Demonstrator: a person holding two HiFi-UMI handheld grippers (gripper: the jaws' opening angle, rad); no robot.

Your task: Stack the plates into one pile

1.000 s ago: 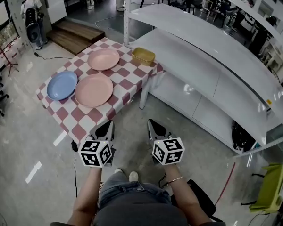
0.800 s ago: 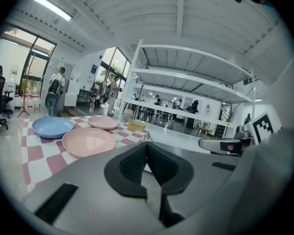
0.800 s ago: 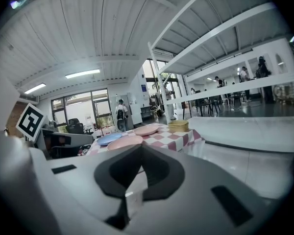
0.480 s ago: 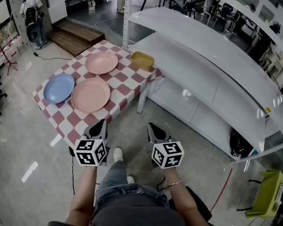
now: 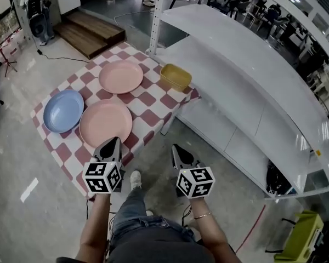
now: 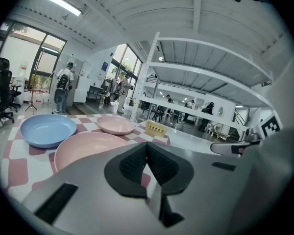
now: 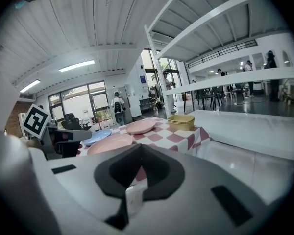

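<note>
Closer now to the tabletop, the left gripper hangs over its near edge, just beside the near pink plate. The right gripper is over the floor. Both have their jaws pressed together, empty. The blue plate and far pink plate lie unstacked.

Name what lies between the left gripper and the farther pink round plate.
The nearer pink round plate lies there on the checked table, clearest in the head view.

An open-plan lab or workshop (hardly a home): tall white metal shelving, a polished floor with a trailing cable, office chairs, people at desks behind.
</note>
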